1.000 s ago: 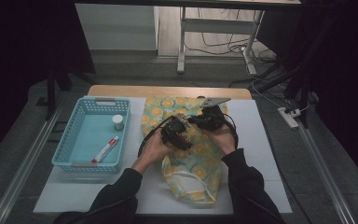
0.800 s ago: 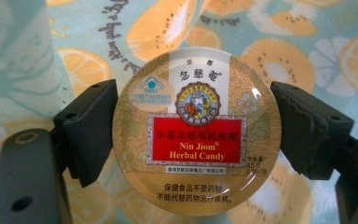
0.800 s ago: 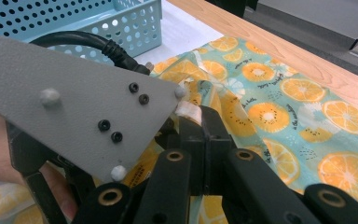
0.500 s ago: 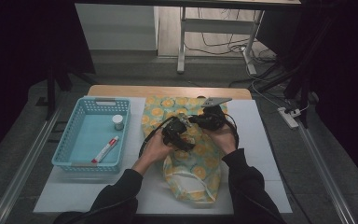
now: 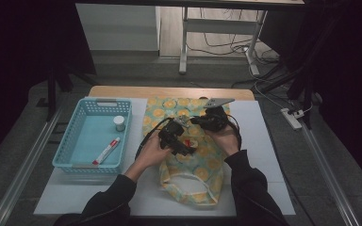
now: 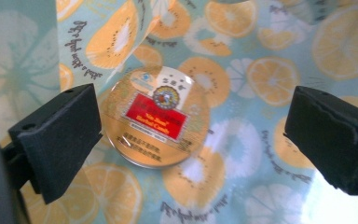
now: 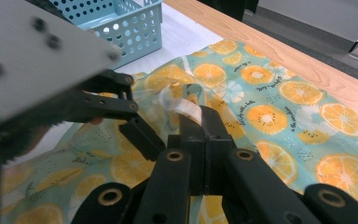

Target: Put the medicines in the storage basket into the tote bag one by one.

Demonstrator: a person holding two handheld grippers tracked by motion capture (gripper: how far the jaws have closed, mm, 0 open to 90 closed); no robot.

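On the table (image 5: pixel 264 141) lies a bag (image 5: pixel 188 155) of cloth printed with orange slices, its white-edged mouth turned toward the person. Both grippers meet over the middle of this bag.

The left gripper (image 6: pixel 191 135) points down into the bag. Its jaws have just been opening and now stand wide apart, the two black pads well clear of each other. Between them, on the printed cloth, lies a round tin (image 6: pixel 156 116) with a clear lid and a red label. The left pad is just beside the tin's rim, perhaps overlapping it in the left gripper view, while the right pad is well apart from it; neither presses on it. In the high view this gripper (image 5: pixel 181 141) sits in the person's left hand (image 5: pixel 151 153) above the bag's centre.

The right gripper (image 7: pixel 200 121) has its jaws closed together on a raised fold of the bag's edge, pinching the cloth and its white trim and holding it up off the table.

To the left of the bag stands a blue basket (image 5: pixel 63 155) holding a small white jar (image 5: pixel 119 123) and a red-and-white tube (image 5: pixel 106 151).
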